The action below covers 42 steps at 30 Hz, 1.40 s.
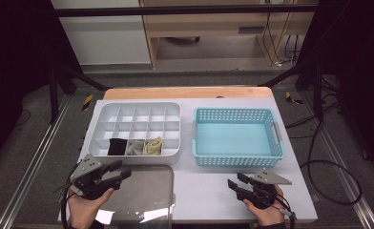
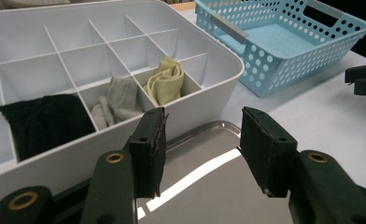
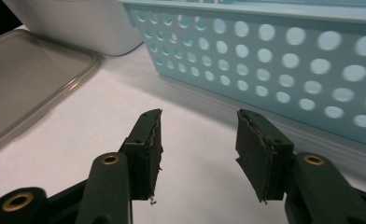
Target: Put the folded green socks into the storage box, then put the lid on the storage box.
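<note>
So at the near left corner of the bench the left gripper (image 1: 120,170) hangs over the clear lid (image 1: 140,198) with its jaws apart and nothing between them. That lid lies flat at the near edge, just in front of the white divider tray (image 1: 101,114). The tray sits left of centre, and its front row holds a black sock (image 1: 116,146), a grey sock (image 1: 135,148) and a yellowish sock (image 1: 153,146), each in its own cell. Next over, towards the right edge, is the light blue basket (image 1: 275,136). The right gripper (image 1: 236,182) is near the front edge just before the basket, jaws open too, holding nothing, above bare bench.
</note>
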### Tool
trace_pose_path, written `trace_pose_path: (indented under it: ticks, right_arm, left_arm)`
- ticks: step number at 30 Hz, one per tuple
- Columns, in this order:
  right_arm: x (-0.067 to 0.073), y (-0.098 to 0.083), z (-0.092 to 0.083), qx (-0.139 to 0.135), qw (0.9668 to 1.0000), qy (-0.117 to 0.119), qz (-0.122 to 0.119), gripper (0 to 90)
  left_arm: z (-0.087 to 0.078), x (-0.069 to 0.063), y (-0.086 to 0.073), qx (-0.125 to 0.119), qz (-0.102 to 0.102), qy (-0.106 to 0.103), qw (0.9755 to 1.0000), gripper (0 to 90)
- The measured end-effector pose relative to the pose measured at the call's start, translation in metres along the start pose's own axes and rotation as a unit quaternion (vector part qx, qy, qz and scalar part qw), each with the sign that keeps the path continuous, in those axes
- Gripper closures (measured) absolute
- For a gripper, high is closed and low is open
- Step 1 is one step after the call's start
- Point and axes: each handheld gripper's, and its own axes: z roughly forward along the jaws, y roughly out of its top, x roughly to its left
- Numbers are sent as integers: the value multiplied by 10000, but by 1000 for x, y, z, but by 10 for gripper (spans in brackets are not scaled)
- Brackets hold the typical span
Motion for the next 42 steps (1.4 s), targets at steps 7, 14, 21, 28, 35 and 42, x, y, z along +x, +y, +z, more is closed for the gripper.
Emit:
trace_pose_path:
  ticks: [7,14,21,28,35,42]
  right_arm:
    - [13,5,9,53,9998,192,-98,509]
    - [33,13,22,154,9987,464,-163,505]
    - [54,22,36,164,9971,714,-193,497]
    - [66,21,47,229,9951,922,-265,491]
    - [80,22,58,295,9932,1076,-341,491]
    - [94,24,61,330,9915,1228,-279,499]
  left_arm:
    - [-16,13,-18,-23,-210,186,9996,494]
    - [-30,26,-29,49,-410,408,9983,478]
    - [-39,36,-37,149,-527,453,9975,467]
    - [-49,51,-49,140,-705,632,9954,463]
    - [-55,66,-60,188,-791,816,9933,457]
    - [-58,81,-73,375,-983,1011,9893,450]
